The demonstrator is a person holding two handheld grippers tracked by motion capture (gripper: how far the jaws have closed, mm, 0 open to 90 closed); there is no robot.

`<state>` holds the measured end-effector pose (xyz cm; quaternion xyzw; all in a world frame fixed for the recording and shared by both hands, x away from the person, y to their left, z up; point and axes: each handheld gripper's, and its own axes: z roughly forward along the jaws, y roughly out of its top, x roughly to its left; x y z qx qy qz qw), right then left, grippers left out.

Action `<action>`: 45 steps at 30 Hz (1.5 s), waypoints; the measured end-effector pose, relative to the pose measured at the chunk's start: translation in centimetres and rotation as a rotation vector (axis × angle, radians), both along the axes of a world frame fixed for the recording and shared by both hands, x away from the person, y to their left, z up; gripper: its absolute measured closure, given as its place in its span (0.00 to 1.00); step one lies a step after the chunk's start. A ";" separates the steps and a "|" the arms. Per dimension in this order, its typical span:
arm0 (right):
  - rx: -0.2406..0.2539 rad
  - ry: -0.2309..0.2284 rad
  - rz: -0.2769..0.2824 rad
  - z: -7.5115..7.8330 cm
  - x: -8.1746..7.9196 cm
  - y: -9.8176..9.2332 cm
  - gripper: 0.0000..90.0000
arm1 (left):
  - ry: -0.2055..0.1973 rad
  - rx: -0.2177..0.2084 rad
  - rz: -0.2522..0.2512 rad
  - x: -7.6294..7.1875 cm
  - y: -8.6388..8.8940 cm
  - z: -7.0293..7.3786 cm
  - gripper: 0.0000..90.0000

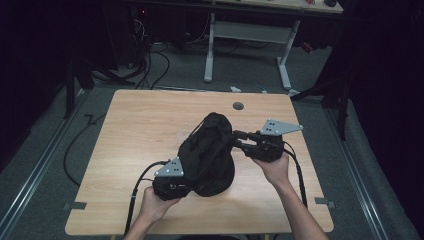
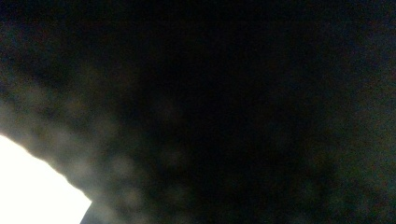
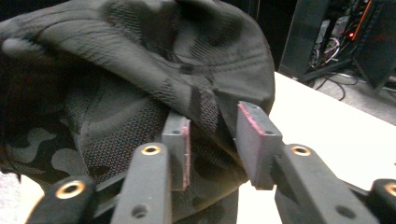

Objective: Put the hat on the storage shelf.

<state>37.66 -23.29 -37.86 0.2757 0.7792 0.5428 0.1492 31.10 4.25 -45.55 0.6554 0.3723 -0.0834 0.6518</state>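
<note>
Left tool (image 1: 181, 176): at seven o'clock of the tabletop, jaws buried in the cloth and drawn fully together, judged clamped on the cap's near edge.
Cap: black camouflage-patterned mesh fabric cap (image 1: 210, 152), at the centre of the light wooden tabletop (image 1: 135, 130), bunched up and propped between both tools.
Right tool (image 3: 212, 140): at three o'clock of the cap, pads parted, cloth lying between them without being pinched.
Progress: judged midway; the cap is lifted and handled, the right side's grip is let go, and shaping or placing remains.
</note>
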 end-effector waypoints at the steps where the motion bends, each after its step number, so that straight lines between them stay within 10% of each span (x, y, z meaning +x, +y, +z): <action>1: -0.001 0.003 -0.005 0.0 0.0 0.0 0.67 | 0.001 -0.003 0.002 0.0 0.0 0.1 0.95; 11: -0.024 0.048 -0.101 -1.1 -0.4 -2.0 0.51 | -0.011 -0.030 0.067 0.3 1.4 0.4 0.95; 30: -0.230 0.200 -0.382 -12.2 -3.1 -6.5 0.46 | -0.030 -0.062 0.202 1.9 2.7 1.3 0.95; 45: -0.308 0.248 -0.553 -15.2 -3.1 -7.4 0.41 | -0.044 -0.070 0.303 3.3 3.9 1.9 0.95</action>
